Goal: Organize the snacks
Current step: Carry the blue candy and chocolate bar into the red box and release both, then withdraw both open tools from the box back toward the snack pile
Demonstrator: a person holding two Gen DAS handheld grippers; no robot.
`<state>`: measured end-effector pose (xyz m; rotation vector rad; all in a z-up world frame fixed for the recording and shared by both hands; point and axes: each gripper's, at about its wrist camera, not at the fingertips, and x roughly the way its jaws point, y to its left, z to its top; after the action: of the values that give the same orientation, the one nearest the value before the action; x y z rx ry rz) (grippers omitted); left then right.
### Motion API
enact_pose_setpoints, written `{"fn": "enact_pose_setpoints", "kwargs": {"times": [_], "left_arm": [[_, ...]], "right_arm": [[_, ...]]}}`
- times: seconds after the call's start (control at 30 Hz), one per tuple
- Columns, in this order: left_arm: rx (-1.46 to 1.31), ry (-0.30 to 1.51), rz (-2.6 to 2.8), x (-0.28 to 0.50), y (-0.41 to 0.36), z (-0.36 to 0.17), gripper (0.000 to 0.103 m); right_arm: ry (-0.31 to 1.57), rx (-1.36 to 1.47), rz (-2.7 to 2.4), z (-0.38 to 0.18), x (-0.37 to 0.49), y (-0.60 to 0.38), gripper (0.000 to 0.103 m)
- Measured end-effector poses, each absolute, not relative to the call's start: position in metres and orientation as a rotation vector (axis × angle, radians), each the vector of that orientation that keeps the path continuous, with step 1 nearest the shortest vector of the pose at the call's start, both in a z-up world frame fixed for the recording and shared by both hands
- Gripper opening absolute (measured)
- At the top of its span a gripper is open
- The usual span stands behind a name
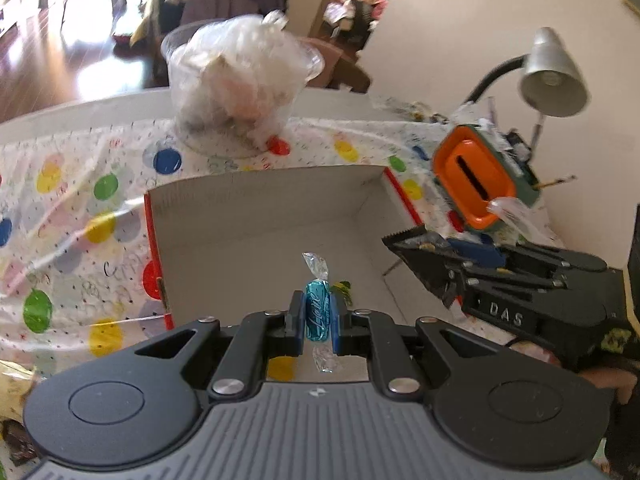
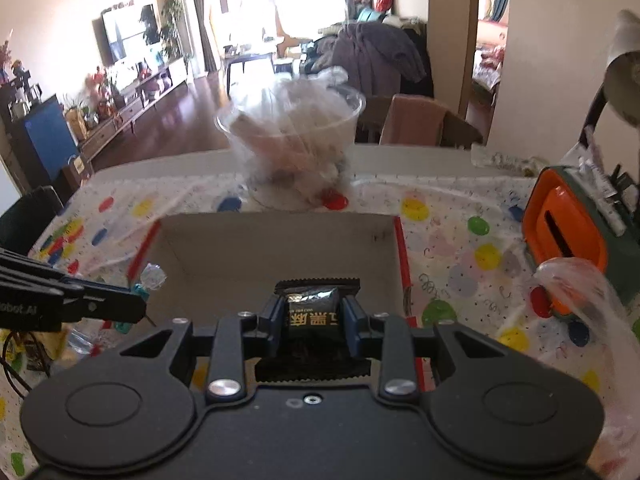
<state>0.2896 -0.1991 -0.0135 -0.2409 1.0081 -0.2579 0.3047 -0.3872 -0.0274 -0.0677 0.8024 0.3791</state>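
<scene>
Bright daylight from blown-out rear windows, floor glare, motion blur, fisheye-warped edges

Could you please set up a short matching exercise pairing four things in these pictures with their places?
Things:
1. blue candy
2. black packet
3. clear plastic cup
4. cardboard box

Places:
A. beyond the box, on the dotted tablecloth
B. in the right gripper
C. in the left gripper
D. ahead of both grippers, open

Pairs: 1-C, 2-B, 3-A, 4-D
</scene>
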Motion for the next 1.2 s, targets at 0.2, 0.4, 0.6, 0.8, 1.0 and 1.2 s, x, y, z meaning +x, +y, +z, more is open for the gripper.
{"fn": "enact_pose_setpoints", "kwargs": {"times": [0.2,0.4,0.6,0.8,1.0,1.2], "left_arm": [[-0.25,1.076,-0.174,0.321,-0.205,-0.044,0.012],[-0.268,1.155,-0.121,0.346,-0.201,-0.072,0.012],[-0.248,1.217,-0.101,0.358,-0.202,-0.093,0.012],[-0.24,1.264,-0.104,0.364,-0.204,-0.106,0.012],[-0.212,1.272,-0.112,0.362,-0.209,-0.109,0.012],[-0.219,1.257,-0.13,0.357,-0.208,-0.106,0.012]], "right_arm": [[0.886,-0.104,0.422,-0.057,0.334,-0.376,0.03],[0.973,-0.137,0.463,-0.084,0.355,-0.36,0.03],[1.029,-0.153,0.471,-0.1,0.368,-0.355,0.03],[1.076,-0.165,0.472,-0.109,0.372,-0.354,0.031],[1.081,-0.151,0.459,-0.11,0.369,-0.357,0.033],[1.069,-0.129,0.459,-0.103,0.364,-0.36,0.037]]}}
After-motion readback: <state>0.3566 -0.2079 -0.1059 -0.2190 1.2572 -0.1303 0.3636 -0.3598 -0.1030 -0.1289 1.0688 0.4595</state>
